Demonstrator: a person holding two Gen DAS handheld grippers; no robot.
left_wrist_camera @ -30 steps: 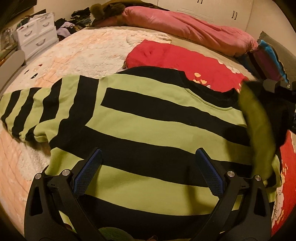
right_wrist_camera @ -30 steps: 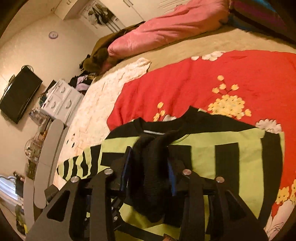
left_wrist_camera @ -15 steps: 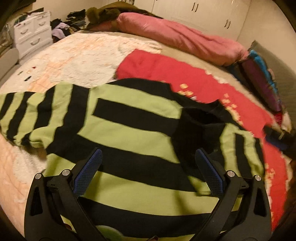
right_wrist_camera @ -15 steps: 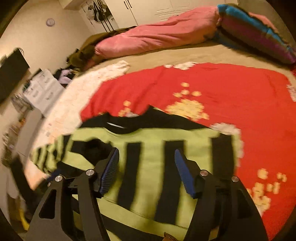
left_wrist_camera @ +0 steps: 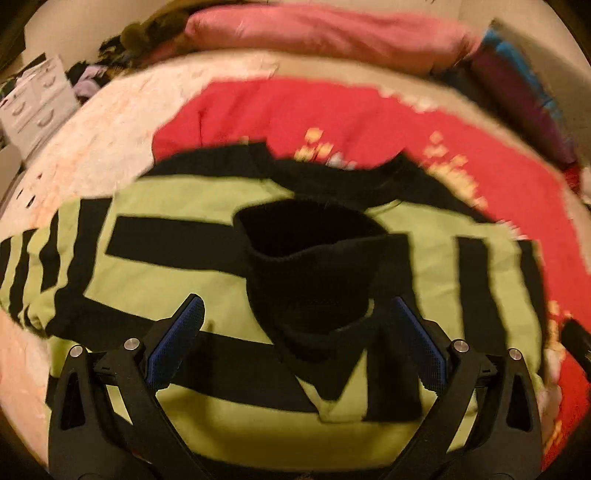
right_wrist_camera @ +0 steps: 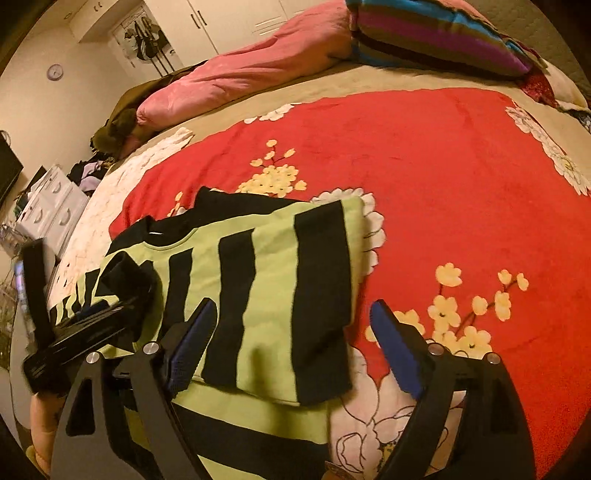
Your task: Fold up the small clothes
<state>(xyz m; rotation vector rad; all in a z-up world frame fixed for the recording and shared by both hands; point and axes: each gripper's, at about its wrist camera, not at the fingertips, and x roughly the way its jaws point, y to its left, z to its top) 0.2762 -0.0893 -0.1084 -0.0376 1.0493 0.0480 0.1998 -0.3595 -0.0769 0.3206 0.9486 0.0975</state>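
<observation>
A green and black striped sweater (left_wrist_camera: 192,258) lies flat on the bed. Its right sleeve is folded across the chest, and the black cuff (left_wrist_camera: 310,266) lies in the middle. My left gripper (left_wrist_camera: 295,332) is open and empty just above the sweater, the cuff between its fingers. My right gripper (right_wrist_camera: 291,339) is open and empty over the folded sleeve (right_wrist_camera: 280,288), at the sweater's right edge. The left gripper (right_wrist_camera: 88,325) shows at the left of the right wrist view.
The sweater lies on a red floral blanket (right_wrist_camera: 443,184) and a pale fluffy blanket (left_wrist_camera: 110,122). A pink duvet (right_wrist_camera: 240,70) and a striped pillow (right_wrist_camera: 436,33) lie at the far side. White drawers (right_wrist_camera: 48,210) stand beside the bed.
My right gripper let go of the black cuff, opened and drew back to the right. The sleeve now lies folded across the sweater. My left gripper moved right toward the cuff.
</observation>
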